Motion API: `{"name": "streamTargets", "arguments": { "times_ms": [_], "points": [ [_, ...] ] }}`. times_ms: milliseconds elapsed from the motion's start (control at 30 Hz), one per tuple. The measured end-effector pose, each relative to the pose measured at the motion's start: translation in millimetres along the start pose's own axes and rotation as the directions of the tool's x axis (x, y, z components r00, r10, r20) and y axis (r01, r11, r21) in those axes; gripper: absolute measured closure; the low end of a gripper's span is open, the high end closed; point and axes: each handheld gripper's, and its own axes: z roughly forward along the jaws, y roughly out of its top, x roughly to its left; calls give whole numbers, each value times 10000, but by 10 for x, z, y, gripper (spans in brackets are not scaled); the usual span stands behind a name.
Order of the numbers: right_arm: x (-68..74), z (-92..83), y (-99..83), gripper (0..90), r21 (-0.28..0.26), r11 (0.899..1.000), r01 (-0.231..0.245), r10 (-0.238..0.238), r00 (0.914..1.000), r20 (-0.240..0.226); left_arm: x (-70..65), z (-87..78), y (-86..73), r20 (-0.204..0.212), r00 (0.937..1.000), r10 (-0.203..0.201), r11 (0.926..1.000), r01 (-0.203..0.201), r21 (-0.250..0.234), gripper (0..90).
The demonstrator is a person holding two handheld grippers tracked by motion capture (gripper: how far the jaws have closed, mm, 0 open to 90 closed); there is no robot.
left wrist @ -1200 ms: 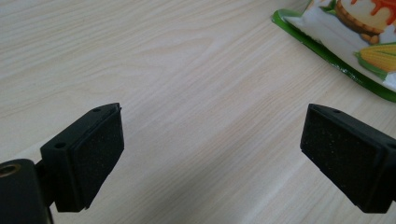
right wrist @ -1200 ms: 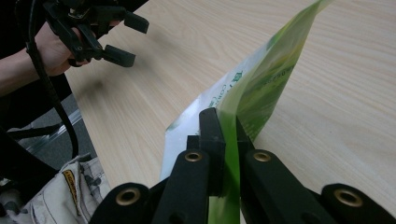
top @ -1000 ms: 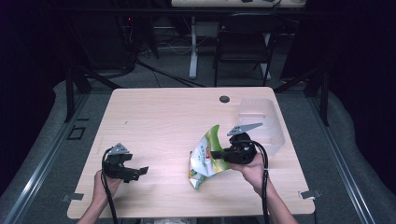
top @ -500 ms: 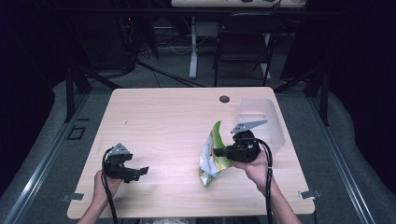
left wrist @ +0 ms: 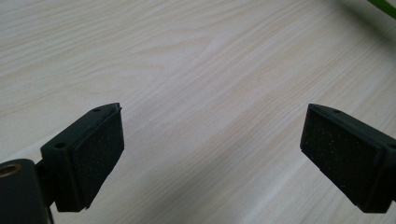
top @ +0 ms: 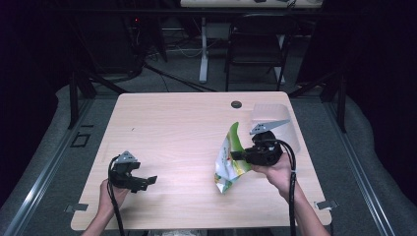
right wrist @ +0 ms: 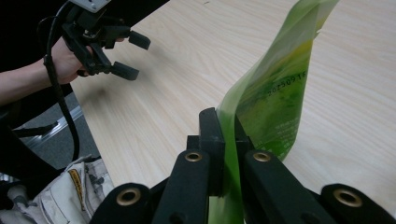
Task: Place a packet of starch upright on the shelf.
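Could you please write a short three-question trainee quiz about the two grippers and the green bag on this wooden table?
1. True or false: the right gripper is clamped on the green and white plastic snack bag.
2. How do the left gripper's jaws stand: A open and empty, B shut on a cable?
3. What translucent plastic container stands beyond the right gripper: a box or a bottle?

Key: 1 true; 2 A; 3 box.
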Motion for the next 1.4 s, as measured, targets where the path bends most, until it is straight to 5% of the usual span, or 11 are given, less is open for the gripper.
{"name": "streamTargets", "arguments": {
  "times_ms": [400, 900, 1400],
  "points": [
    [-64, -241, 238, 900, 392, 9979, 518, -539, 9972, 520, -19, 17, 8, -18, 10000, 32, 10000, -32, 23, 63],
    [-213, -328, 378, 900, 972, 9931, 651, -736, 9936, 860, -4, 18, 0, -109, 9999, 6, 10000, -6, 38, 65],
    [-328, -449, 629, 900, 1260, 9870, 1002, -1192, 9810, 1529, -4, 4, 5, -124, 9999, 24, 10000, -23, 26, 69]
  ]
}}
